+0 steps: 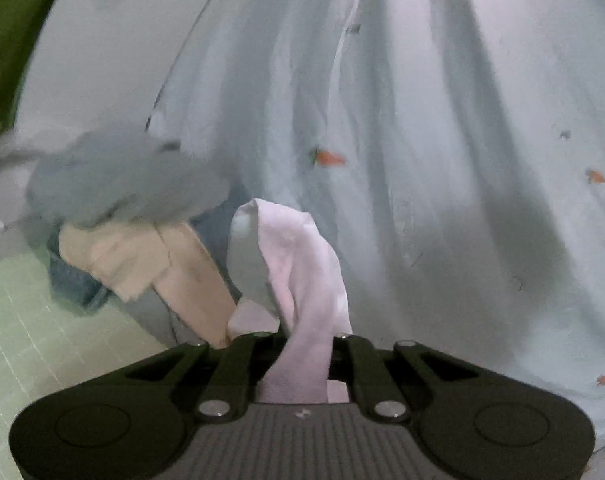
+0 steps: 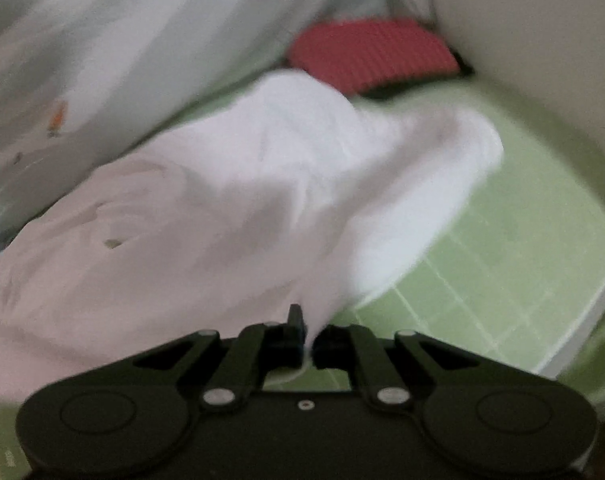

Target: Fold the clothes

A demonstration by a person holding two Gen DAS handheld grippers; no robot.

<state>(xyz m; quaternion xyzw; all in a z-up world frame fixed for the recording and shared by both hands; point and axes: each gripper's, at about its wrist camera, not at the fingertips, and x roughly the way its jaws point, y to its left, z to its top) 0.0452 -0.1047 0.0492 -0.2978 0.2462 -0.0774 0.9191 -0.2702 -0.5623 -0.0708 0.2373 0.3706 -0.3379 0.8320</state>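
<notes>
Across the far side of the green worktop [image 2: 522,264] a big pale sheet with little orange carrots [image 1: 442,128] is hanging down in long folds like a curtain, filling most of the left view. It is only sitting behind the work.

Next in size, a pale pink garment [image 2: 222,200] is lying bunched on the worktop beside the sheet, and both tools are holding it. It is looking crumpled, not flat, and no neat fold is showing yet, so I think it is being lifted or spread so its edges can be found.

The right gripper [image 2: 308,340] is pinching a thin edge of the garment, with its jaws closed tight on the cloth. The left gripper [image 1: 298,360] is gripping a twisted bunch of the same pink cloth [image 1: 298,264], its jaws clamped on it too. Holding two spots may be letting the person pull the cloth open.

Near the left edge, a small heap of other clothes [image 1: 142,248], grey, peach and blue, is waiting. Whether it is folded I cannot tell.

At the far corner a red ribbed thing [image 2: 374,54] is lying against the wall.
</notes>
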